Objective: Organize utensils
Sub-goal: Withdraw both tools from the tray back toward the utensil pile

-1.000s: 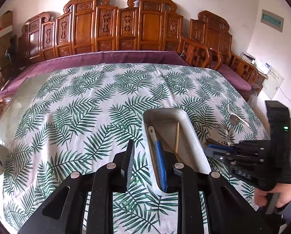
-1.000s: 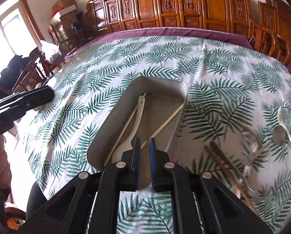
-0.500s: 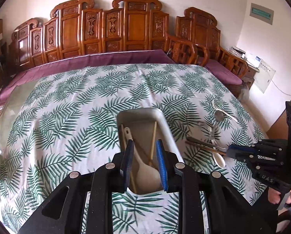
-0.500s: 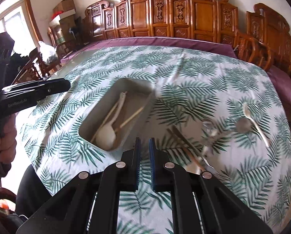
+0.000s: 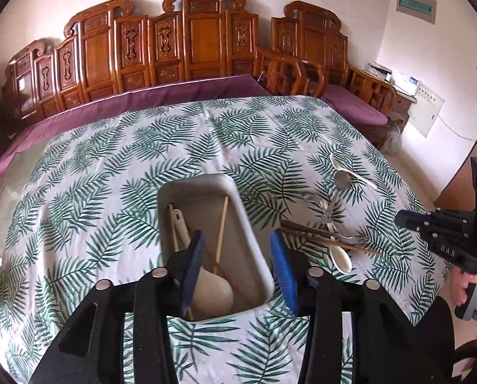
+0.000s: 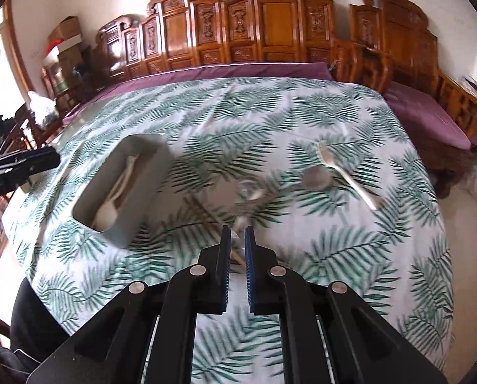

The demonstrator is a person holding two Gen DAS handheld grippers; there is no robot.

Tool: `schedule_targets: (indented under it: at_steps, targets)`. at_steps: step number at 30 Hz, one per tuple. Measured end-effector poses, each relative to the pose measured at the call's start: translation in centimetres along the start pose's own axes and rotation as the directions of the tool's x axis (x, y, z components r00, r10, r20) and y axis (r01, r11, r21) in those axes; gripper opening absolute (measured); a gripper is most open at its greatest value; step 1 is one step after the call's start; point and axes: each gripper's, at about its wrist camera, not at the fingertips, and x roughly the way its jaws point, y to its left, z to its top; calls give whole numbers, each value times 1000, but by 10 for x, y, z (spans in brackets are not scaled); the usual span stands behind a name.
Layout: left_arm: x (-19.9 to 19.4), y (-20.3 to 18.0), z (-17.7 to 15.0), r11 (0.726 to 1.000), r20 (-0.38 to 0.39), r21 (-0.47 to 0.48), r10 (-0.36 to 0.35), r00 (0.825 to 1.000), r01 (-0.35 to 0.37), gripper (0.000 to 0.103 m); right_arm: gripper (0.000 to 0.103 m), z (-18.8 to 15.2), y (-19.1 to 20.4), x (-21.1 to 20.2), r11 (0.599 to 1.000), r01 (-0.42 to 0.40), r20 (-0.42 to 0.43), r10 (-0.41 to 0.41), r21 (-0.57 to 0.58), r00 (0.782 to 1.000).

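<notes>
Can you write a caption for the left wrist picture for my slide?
Open left gripper over a tray holding a white spoon and chopsticks; more utensils wait on the leafy tablecloth.

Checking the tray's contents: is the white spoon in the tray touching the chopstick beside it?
Touching. In the left wrist view the chopstick runs down onto the white spoon bowl inside the tray.

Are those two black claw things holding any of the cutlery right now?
No, neither holds anything. The left gripper gapes wide over the tray; the right gripper is nearly closed, with nothing between its fingers.
</notes>
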Motion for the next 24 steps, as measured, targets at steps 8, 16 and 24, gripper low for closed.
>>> schedule_targets:
  at_steps: [8,16,24]
  targets:
    - [27,-34,3,999,-42,23,-47,998,48,45,19,-6,-42,4,998,52,-18,-52,20,998]
    - [56,-65,2,995,-91,48,-84,992,88,45,20,-6,-73,23,997,68,-58,-66,22,996]
    - [75,-77,-3,993,-130,62,-87,988,95,45,20,0,-50,52,999,-22,-103,18,-41,994]
